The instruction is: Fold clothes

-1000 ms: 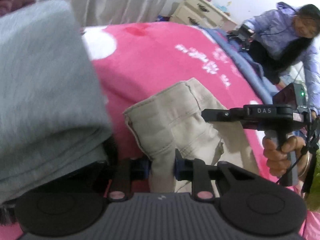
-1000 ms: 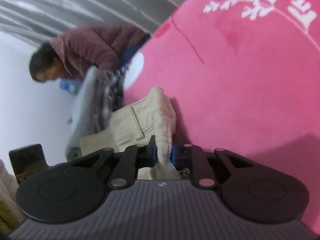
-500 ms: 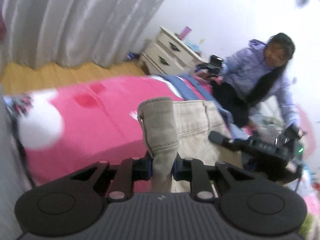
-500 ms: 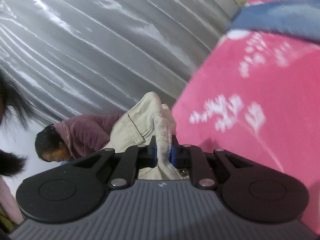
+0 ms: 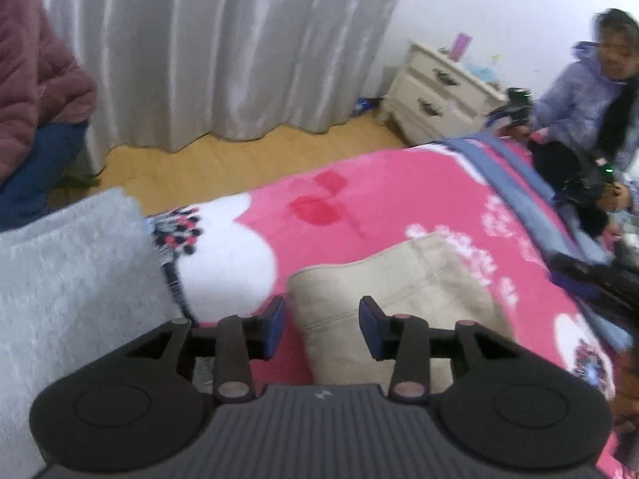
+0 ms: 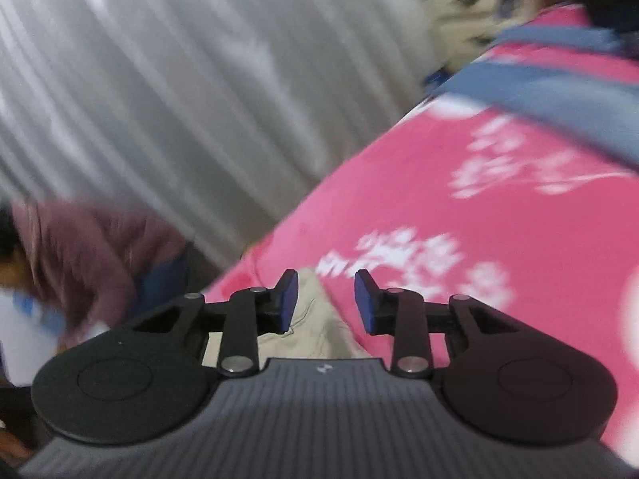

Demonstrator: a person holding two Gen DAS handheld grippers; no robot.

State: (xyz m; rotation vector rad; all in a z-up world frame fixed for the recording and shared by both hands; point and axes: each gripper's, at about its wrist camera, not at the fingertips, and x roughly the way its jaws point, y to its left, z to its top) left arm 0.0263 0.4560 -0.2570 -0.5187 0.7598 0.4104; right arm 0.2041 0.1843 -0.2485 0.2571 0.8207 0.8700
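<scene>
Both tools are now letting go of the beige trousers (image 5: 395, 299) that they were pinching half a second ago: the left tool (image 5: 321, 321) is standing wide open with nothing between its blue pads, and the right tool (image 6: 326, 299) is gaping likewise, empty. Those trousers are lying doubled over on the pink blanket (image 5: 359, 207) of the bed, in the lower middle of the left wrist view, their rounded fold edge facing the upper left of the frame; in the right wrist view only a beige strip (image 6: 315, 327) is showing just behind the left pad. Releasing there is probably letting the fold settle flat. Lower left, a grey folded garment (image 5: 72, 279) is sitting beside them, apparently a finished pile. Beyond are hanging curtains (image 5: 223, 48), with a white nightstand (image 5: 435, 92) at upper right.
</scene>
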